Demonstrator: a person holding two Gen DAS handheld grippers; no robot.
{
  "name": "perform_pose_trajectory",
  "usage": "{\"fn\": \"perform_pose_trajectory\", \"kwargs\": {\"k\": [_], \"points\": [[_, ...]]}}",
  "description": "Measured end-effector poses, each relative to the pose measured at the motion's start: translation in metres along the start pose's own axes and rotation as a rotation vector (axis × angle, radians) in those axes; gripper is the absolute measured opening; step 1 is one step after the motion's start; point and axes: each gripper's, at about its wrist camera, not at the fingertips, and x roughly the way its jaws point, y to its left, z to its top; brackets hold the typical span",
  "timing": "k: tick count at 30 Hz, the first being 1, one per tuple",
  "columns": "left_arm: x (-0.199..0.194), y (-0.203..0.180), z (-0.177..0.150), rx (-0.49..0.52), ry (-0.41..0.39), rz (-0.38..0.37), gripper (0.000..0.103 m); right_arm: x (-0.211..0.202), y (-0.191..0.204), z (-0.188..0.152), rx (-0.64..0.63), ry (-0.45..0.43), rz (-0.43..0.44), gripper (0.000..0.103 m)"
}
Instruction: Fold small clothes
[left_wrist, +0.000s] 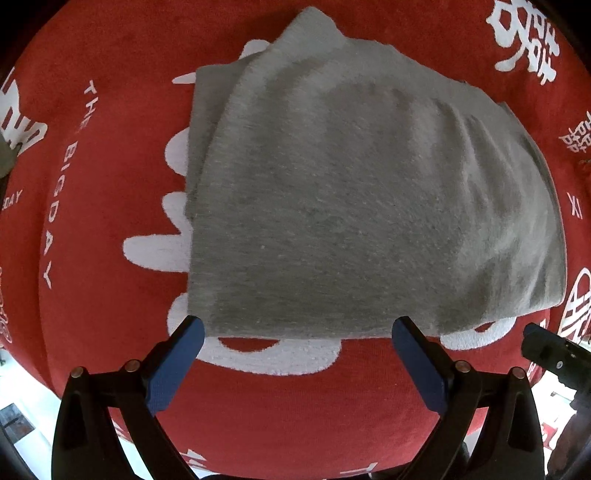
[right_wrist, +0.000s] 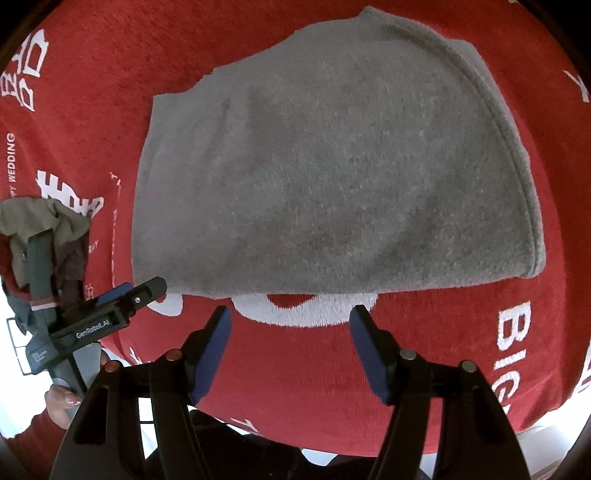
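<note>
Beyond both parted grippers, left gripper (left_wrist: 297, 334), right gripper (right_wrist: 290, 323), folded grey garment (left_wrist: 354, 199), untouched

Count: one folded grey garment (left_wrist: 332, 192) on one red cloth (left_wrist: 110, 110); two grippers, left (left_wrist: 295, 332) and right (right_wrist: 290, 314); one crumpled clothes pile (right_wrist: 44, 221) left of garment.

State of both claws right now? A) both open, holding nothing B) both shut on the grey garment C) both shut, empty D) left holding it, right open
A: the left claw and right claw stand spread wide at the near edge of the folded grey knit garment, nothing between their blue pads.
</note>
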Motion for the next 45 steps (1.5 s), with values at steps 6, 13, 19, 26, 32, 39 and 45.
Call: {"fn": "perform_pose_trajectory", "kwargs": {"k": [6, 13, 19, 26, 32, 39, 45], "points": [[0.004, -0.010, 0.001, 0.004, 0.008, 0.003, 0.102, 0.007, 0.001, -0.003, -0.001, 0.021, 0.011, 0.070], [0.006, -0.010, 0.000, -0.003, 0.011, 0.011, 0.102, 0.012, 0.002, -0.001, 0.000, 0.027, 0.023, 0.070], [0.007, -0.006, -0.002, -0.037, -0.002, 0.002, 0.102, 0.015, 0.002, 0.000, 0.003, 0.035, 0.030, 0.070], [0.007, 0.012, -0.013, -0.101, -0.043, -0.002, 0.102, 0.021, 0.007, 0.001, 0.005, 0.045, 0.054, 0.070], [0.013, 0.037, -0.021, -0.182, -0.060, -0.063, 0.102, 0.030, 0.010, -0.001, 0.037, 0.039, 0.134, 0.070], [0.022, 0.068, -0.035, -0.266, -0.042, -0.084, 0.102, 0.049, 0.017, 0.000, 0.113, 0.038, 0.272, 0.070], [0.032, 0.085, -0.046, -0.294, -0.026, -0.097, 0.102, 0.060, 0.022, 0.003, 0.158, 0.046, 0.319, 0.070]]}}
